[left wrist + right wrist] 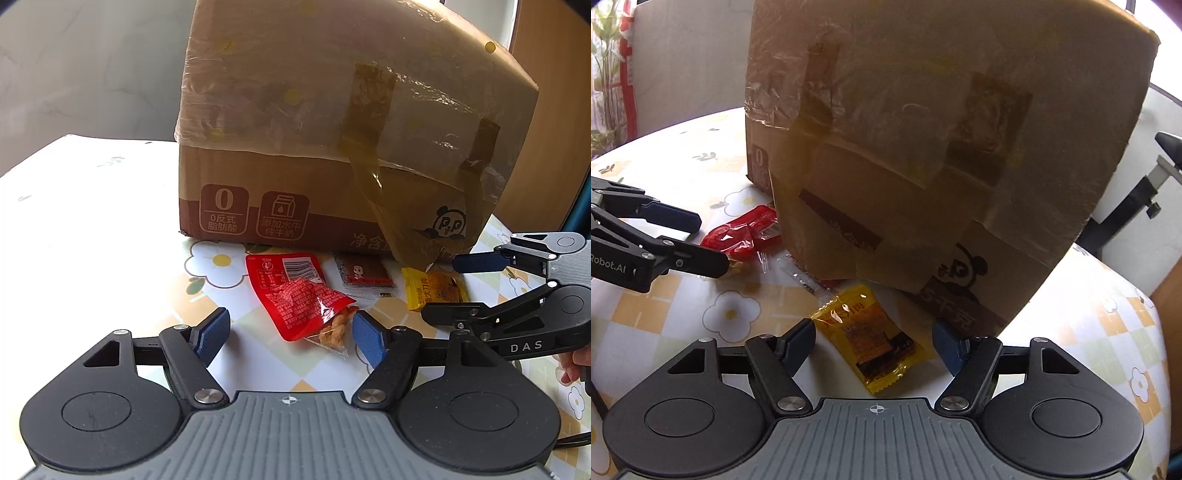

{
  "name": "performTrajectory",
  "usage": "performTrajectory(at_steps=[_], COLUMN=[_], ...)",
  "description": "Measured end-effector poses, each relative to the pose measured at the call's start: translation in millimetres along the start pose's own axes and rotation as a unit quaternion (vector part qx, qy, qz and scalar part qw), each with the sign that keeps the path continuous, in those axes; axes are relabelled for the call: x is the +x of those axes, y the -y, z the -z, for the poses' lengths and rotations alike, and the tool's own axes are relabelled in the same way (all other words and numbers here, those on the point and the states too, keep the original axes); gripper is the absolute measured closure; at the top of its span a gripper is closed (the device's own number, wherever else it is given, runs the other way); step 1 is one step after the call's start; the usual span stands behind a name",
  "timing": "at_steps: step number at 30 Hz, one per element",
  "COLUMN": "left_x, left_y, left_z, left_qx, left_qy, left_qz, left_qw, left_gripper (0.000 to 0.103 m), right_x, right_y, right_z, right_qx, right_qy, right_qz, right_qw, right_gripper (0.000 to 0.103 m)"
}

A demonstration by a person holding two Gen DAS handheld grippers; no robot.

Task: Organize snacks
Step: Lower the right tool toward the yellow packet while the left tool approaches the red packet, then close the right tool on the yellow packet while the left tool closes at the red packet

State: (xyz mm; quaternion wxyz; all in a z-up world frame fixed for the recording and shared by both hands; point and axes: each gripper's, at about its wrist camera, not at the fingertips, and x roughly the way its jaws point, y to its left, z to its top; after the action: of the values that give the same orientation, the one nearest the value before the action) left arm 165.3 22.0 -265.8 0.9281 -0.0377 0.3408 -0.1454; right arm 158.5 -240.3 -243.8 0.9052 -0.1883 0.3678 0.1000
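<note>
Cardboard box [332,110] stands on the flowered table [110,229] with a red snack packet [295,295] between the left gripper's [290,334] wide jaws and a yellow packet [871,339] between the right gripper's [873,345] wide jaws, neither gripped.

A worktop [1108,317] carries a cloth patterned with white flowers and yellow and green checks, washed pale by strong light on its left. Beyond it stands a grey wall [92,62]. Far left are a plant [605,44] and a red banner [628,66].
</note>
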Motion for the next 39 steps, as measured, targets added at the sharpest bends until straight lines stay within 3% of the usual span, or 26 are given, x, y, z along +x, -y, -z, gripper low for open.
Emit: performTrajectory(at_steps=[6, 11, 16, 19, 26, 28, 33, 39], left_x=[0.4, 0.4, 0.6, 1.2, 1.3, 1.5, 1.2, 1.1], left_y=[0.1, -0.1, -0.1, 1.4, 1.1, 1.3, 0.3, -0.1], left_z=[0.0, 0.1, 0.2, 0.3, 0.1, 0.0, 0.0, 0.1], left_qx=[-0.001, -0.001, 0.000, 0.002, 0.002, 0.004, 0.002, 0.000], left_qy=[0.000, 0.000, 0.000, 0.000, 0.000, -0.001, 0.000, 0.000], left_qz=[0.000, 0.001, 0.000, -0.003, -0.002, -0.002, 0.000, 0.001], left_qw=[1.0000, 1.0000, 1.0000, 1.0000, 1.0000, 1.0000, 1.0000, 1.0000], left_gripper=[0.027, 0.027, 0.027, 0.027, 0.028, 0.028, 0.028, 0.028], right_x=[6.2, 0.2, -11.5, -11.7, -2.9, -1.6, -4.2, -26.9], right_y=[2.6, 7.9, -5.3, -8.2, 11.3, 10.1, 4.7, -7.8], right_z=[-2.8, 4.5, 10.7, 9.8, 4.3, 3.3, 9.7, 37.3], right_qx=[0.016, 0.073, 0.064, 0.065, 0.173, 0.170, 0.157, 0.165], right_qy=[-0.002, -0.013, -0.022, -0.016, 0.000, 0.001, 0.013, 0.037], right_qz=[-0.020, -0.036, -0.049, -0.036, -0.018, -0.004, 0.021, 0.023], right_qw=[1.000, 0.997, 0.997, 0.997, 0.985, 0.986, 0.987, 0.985], right_gripper=[0.039, 0.039, 0.037, 0.040, 0.041, 0.044, 0.066, 0.071])
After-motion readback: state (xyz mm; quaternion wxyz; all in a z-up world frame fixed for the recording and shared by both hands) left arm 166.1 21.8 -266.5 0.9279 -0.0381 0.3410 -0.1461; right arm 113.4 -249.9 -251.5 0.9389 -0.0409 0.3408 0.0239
